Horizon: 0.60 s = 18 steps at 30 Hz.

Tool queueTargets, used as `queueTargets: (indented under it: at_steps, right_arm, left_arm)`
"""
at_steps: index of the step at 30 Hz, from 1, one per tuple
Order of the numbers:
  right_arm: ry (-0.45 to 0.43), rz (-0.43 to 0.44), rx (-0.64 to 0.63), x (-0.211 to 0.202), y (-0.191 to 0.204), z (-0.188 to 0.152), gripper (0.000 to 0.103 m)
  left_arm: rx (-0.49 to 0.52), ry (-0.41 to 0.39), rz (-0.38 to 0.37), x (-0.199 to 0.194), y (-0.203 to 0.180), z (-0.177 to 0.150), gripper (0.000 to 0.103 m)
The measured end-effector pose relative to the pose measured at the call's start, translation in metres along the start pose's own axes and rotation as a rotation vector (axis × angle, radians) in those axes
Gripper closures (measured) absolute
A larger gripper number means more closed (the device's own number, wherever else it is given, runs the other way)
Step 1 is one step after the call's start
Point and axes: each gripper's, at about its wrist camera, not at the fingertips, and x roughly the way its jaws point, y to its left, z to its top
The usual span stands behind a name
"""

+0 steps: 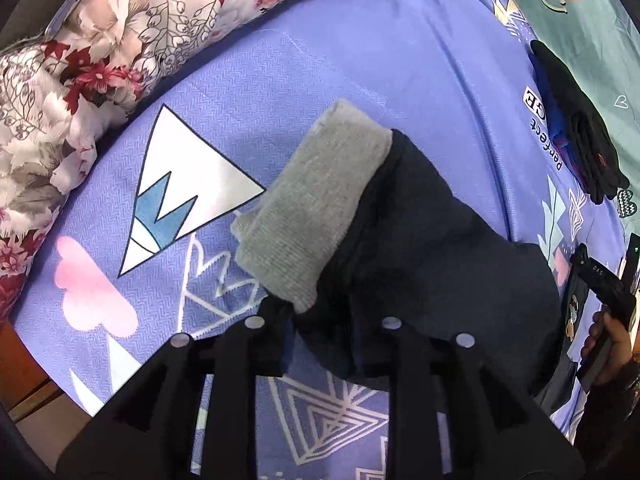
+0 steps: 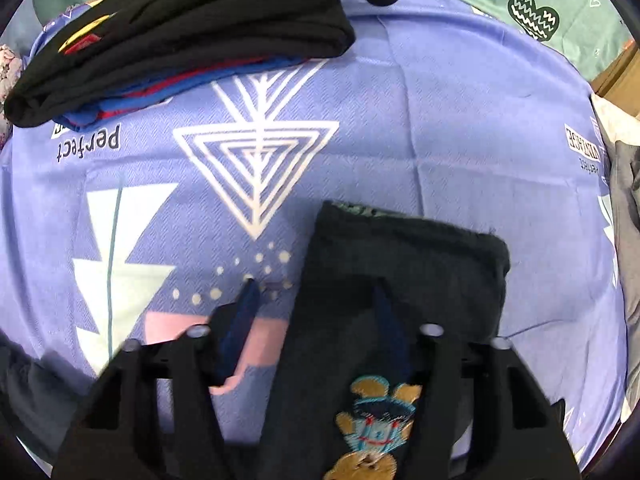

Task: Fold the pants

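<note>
Pants of dark navy knit with a grey ribbed cuff point(image 1: 316, 216) lie on the lilac bedsheet printed with white triangles point(image 1: 248, 80), and I judge the fold roughly half done. In my left wrist view the bunched leg end fills the middle of the frame, cuff pointing to the upper left. My left gripper point(image 1: 324, 340) sits at the bottom centre with its fingers spread wide and the dark cloth lying between them; whether it actually pinches the fabric I cannot tell.

In my right wrist view the waist end of the pants point(image 2: 400, 272) sits low and right of centre, a bear patch showing at the bottom edge. My right gripper point(image 2: 316, 320) is wide too: one blue-padded finger point(image 2: 240, 328) rests out on the bare sheet, the other presses on top of the cloth. It grips nothing that I can see.

A folded black garment on blue and red ones point(image 2: 192, 36) lies in the upper left, apparently a finished pile. What remains, in my judgement, is bringing the cuff end over the waist, flattening, and stacking.
</note>
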Motion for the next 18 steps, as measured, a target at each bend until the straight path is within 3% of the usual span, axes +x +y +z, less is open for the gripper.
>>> queueTargets:
  at_steps: [1, 2, 4, 8, 11, 13, 15, 18]
  right_arm:
    - [0.005, -0.014, 0.025, 0.0, -0.01, 0.002, 0.091]
    - [0.014, -0.003, 0.049, 0.0, -0.019, 0.004, 0.095]
    - [0.009, 0.101, 0.14, -0.01, -0.05, 0.004, 0.096]
    - [-0.117, 0.244, 0.225, -0.065, -0.109, -0.011, 0.096]
    - [-0.236, 0.342, 0.285, -0.126, -0.167, -0.043, 0.096]
    - [-0.266, 0.39, 0.333, -0.154, -0.2, -0.075, 0.096]
    - [-0.247, 0.4, 0.374, -0.161, -0.231, -0.114, 0.096]
    - [-0.132, 0.385, 0.47, -0.143, -0.253, -0.178, 0.096]
  left_arm:
    - [0.006, -0.001, 0.003, -0.001, 0.0, 0.0, 0.08]
    - [0.01, -0.001, 0.007, -0.001, -0.001, 0.001, 0.079]
    - [0.008, -0.001, 0.003, -0.002, -0.001, 0.0, 0.076]
    - [0.017, 0.01, 0.002, 0.001, -0.004, 0.002, 0.076]
    - [0.017, 0.023, -0.005, -0.001, 0.001, 0.005, 0.078]
    - [0.022, 0.025, -0.006, -0.001, 0.001, 0.008, 0.078]
    - [0.041, 0.028, 0.009, 0.0, -0.001, 0.009, 0.078]
    - [0.06, 0.026, 0.027, 0.001, -0.004, 0.009, 0.078]
